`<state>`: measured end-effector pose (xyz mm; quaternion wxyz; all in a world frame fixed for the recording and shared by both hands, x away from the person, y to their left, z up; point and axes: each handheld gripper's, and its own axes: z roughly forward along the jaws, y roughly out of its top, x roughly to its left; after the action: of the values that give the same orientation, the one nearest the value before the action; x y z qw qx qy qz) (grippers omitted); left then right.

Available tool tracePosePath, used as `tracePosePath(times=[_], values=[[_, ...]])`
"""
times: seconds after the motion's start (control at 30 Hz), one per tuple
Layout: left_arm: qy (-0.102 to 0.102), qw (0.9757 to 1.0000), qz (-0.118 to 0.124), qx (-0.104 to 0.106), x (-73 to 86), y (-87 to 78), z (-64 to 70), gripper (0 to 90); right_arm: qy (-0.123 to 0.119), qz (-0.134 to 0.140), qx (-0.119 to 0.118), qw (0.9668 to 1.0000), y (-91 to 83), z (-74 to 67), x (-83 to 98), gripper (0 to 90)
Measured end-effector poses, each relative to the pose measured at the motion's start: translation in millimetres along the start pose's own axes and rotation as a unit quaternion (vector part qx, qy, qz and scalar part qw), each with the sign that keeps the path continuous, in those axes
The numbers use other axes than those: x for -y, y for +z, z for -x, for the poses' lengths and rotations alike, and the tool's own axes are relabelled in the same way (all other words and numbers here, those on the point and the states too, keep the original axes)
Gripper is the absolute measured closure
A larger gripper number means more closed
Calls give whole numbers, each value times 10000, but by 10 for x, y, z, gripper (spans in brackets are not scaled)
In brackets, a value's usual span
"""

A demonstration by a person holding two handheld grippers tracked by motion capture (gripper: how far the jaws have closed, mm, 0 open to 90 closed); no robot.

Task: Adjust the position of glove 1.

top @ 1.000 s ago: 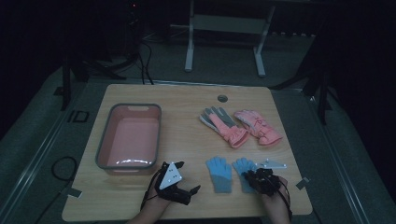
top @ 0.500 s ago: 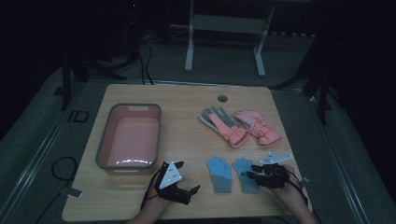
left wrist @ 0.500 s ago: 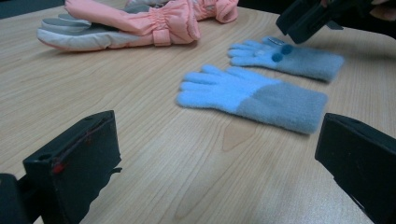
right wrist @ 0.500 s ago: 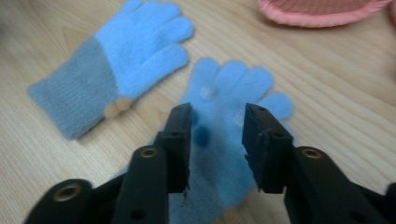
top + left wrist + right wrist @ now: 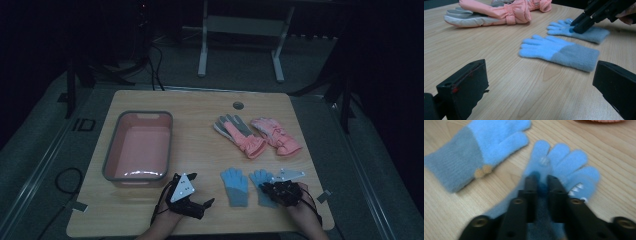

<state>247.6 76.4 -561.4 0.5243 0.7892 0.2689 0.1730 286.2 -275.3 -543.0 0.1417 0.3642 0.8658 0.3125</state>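
The room was dark, and only the counter [image 5: 200, 107] caught some light. It was a pale wooden counter with rounded corners and a small round hole [image 5: 238, 105] near its far edge. Behind it, on the grey floor [image 5: 240, 60], stood the white legs of a frame [image 5: 240, 25], and black cables [image 5: 150, 60] lay at the far left.

On the left part of the counter stood a pink tub [image 5: 137, 146] with a grey rim, and nothing lay in it. Just in front of the tub, the left tongs [image 5: 192, 202] rested low over the wood near the front edge. Their jaws were spread wide, with only bare wood between them.

To the right of them two blue knitted gloves with grey cuffs lay flat, side by side. The left blue glove [image 5: 235, 185] lay free. The right blue glove [image 5: 263, 186] was under the right tongs [image 5: 272, 189]. Their jaws had just been closing, and now they were nearly pressed together, pinching a fold of this glove near the base of its fingers while it lay on the wood.

Farther back, in the right half, a pair of pink ski gloves [image 5: 257, 135] lay close together, one with its grey palm up. A small piece of tape [image 5: 323, 196] was stuck near the front right corner.
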Motion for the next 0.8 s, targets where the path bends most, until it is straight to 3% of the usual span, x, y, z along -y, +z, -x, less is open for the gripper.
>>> tracePosePath(times=[0.07, 0.17, 0.2, 0.23, 0.37, 0.5, 0.6, 0.8], values=[[8, 10000, -11, -4, -1, 1, 0, 0, 98, -7, 24, 9999, 0, 3, -6, 838], [13, 10000, -11, -3, -1, 0, 1, 0, 441, 40, 44, 9990, -17, 9, -11, 850], [13, 10000, -11, -3, -1, 0, 1, 0, 441, 40, 44, 9990, -17, 9, -11, 850], [5, 10000, -10, -1, -1, 1, -1, 0, 568, 106, 140, 9982, -71, 1, -48, 853], [13, 10000, -10, -4, -1, 1, 2, 0, 687, 411, 259, 9965, -267, -21, -208, 855], [10, 10000, -5, -6, -1, 2, 3, 0, 680, 618, 298, 9953, -438, -84, -416, 855], [10, 10000, -3, 0, -1, 1, 1, 0, 531, 788, 277, 9951, -546, -192, -601, 855], [29, 10000, -1, -10, -1, 2, 5, 1, 293, 889, 149, 9955, -562, -416, -840, 855]])
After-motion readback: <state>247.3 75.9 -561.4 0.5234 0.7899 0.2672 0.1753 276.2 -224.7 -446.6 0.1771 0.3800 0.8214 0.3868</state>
